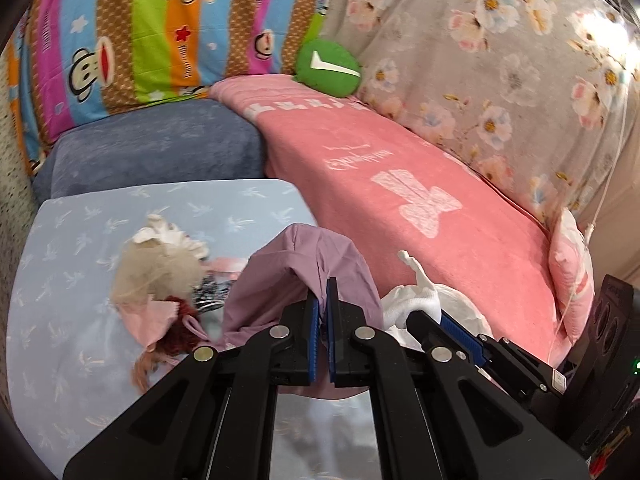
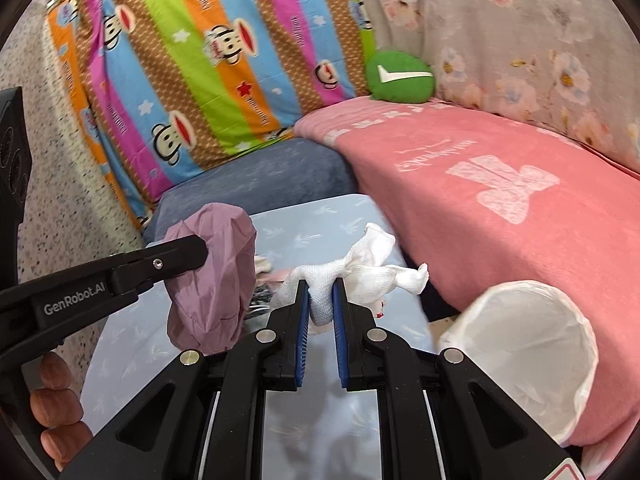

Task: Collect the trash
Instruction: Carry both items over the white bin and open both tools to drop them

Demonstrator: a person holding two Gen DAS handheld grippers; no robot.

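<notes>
My left gripper (image 1: 321, 292) is shut on a crumpled purple bag-like piece of trash (image 1: 296, 280) and holds it above the light blue table (image 1: 80, 248). The purple trash also shows in the right wrist view (image 2: 212, 280). My right gripper (image 2: 321, 292) is shut on a crumpled white tissue (image 2: 360, 268), lifted above the table near a white-lined bin (image 2: 532, 344). The tissue and right gripper show in the left wrist view (image 1: 416, 300). More trash lies on the table: a beige and pink heap with white tissue (image 1: 160, 276).
A pink blanket (image 1: 400, 184) covers the sofa to the right. A blue cushion (image 1: 160, 148), a striped monkey-print cover (image 1: 160, 32) and a green round pillow (image 1: 328, 66) lie behind. The bin stands between table and sofa.
</notes>
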